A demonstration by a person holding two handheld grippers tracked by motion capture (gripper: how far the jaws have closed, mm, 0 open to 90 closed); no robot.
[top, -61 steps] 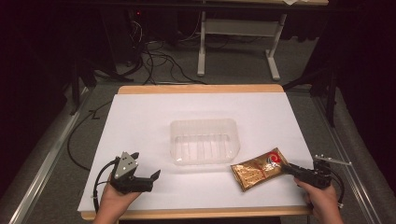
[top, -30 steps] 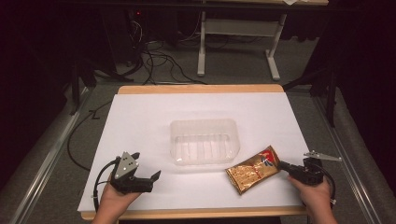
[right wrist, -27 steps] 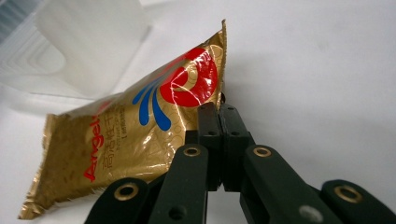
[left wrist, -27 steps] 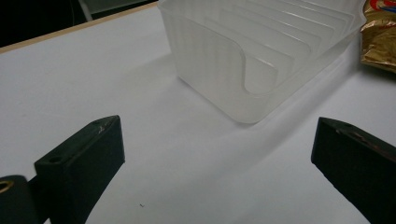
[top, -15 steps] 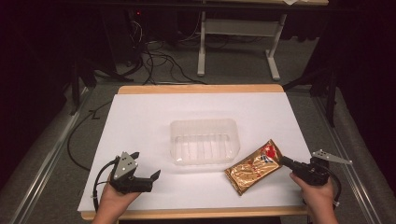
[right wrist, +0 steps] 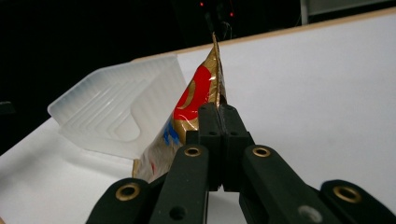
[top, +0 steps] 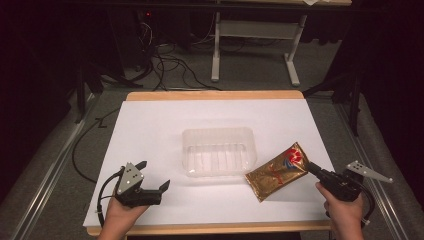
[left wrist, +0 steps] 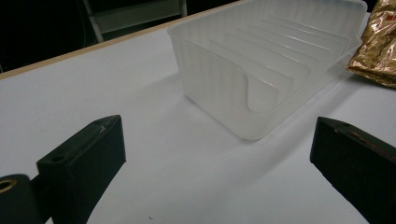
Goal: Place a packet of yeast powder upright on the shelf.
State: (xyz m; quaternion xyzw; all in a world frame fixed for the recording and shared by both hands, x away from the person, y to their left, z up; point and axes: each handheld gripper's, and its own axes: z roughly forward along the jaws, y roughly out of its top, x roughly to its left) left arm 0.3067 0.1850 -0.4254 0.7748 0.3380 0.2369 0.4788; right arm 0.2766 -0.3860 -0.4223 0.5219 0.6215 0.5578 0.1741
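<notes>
Gold foil packet [top: 276,172] with red print, lower right of the high view, lying aslant with its lower end on the white table top [top: 210,120] and its upper right end raised. The right gripper [top: 314,170], held in a hand [top: 345,212] at the lower right corner, has its jaws clamped together on that raised edge; the right gripper view shows the packet [right wrist: 196,100] standing on edge between the closed pads. Just left of the packet, at frame centre, a clear plastic tray [top: 218,136] sits open side up. The left gripper [top: 152,176], lower left, rests over the table top with jaws wide apart, nothing between them, pointing toward the tray [left wrist: 261,70].
</notes>
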